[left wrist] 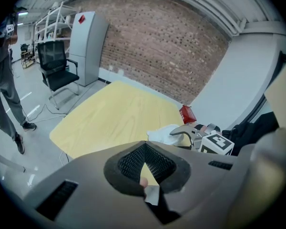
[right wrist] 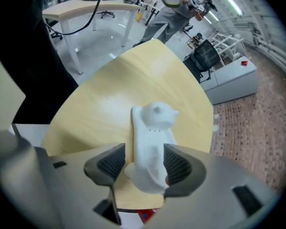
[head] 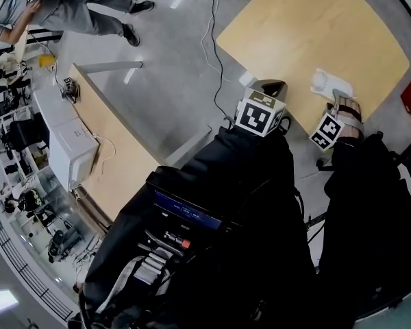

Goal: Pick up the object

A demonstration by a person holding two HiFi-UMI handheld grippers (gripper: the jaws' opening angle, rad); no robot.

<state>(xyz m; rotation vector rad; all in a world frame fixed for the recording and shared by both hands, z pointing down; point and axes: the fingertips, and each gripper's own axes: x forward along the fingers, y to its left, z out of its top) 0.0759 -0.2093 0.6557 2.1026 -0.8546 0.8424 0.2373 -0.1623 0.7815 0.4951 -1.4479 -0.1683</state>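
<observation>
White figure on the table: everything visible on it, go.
The white figure is a small bear-like animal shape: rounded head, small ears, a row of tiny dots on the body. It looks like smooth matte plastic or plaster. It lies flat on the yellow table, head away from the right tool, whose open jaws stand either side of its lower body.
</observation>
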